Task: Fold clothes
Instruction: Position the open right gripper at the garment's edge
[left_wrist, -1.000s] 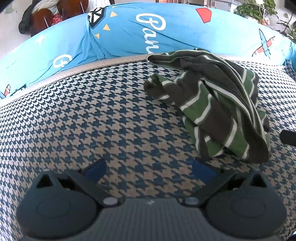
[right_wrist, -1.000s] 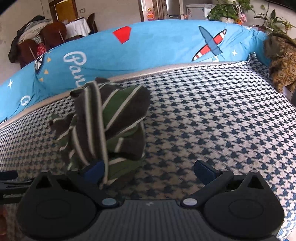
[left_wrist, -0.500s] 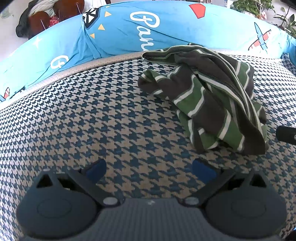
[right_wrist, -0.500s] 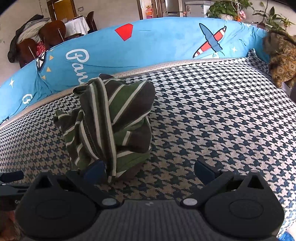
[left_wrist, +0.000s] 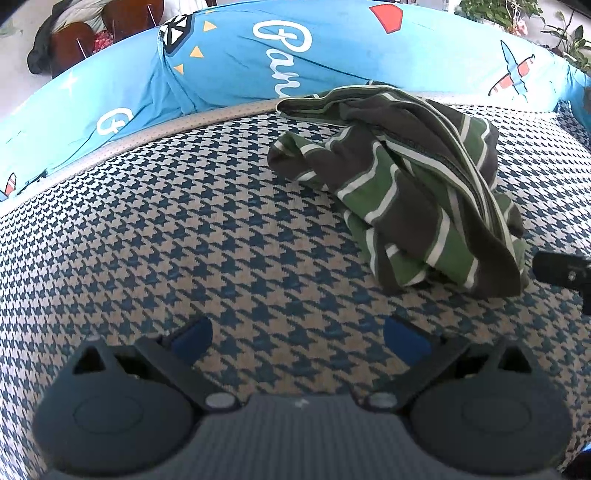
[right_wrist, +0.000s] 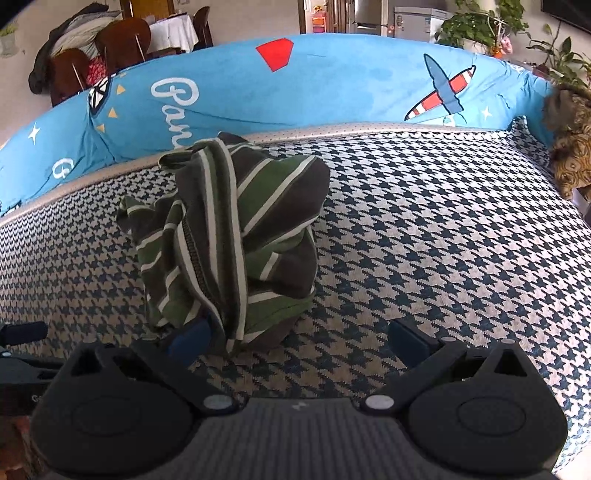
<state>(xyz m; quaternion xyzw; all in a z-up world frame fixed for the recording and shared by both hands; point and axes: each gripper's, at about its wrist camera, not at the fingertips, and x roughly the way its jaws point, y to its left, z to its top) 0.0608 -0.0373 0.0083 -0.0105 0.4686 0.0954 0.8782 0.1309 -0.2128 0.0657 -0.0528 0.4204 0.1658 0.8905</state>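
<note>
Houndstooth cloth in navy and beige covers the sofa seat, the widest thing in either view, and along its far edge runs a bright blue printed cushion with lettering and a plane on it. Against that cushion's lower border, a little toward its lettered end, lies the striped garment: dark brown with green and white bands, bunched in a loose heap and not laid flat, so it is plainly not folded as it lies. Its long axis runs from the cushion down toward the grippers, with a zip edge showing along the ridge of the heap.

From the left gripper the garment sits ahead and off to the right, well apart from both fingers, which stand wide with only bare seat between them. The right gripper is the nearer one: its jaws are likewise spread and clasp nothing, yet the hem of the heap comes down just beside its left finger and may brush it. Judging by that, the right hand has the shorter reach to the near hem, while the left would have to cross rightward to catch the side of the heap away from the plane print
</note>
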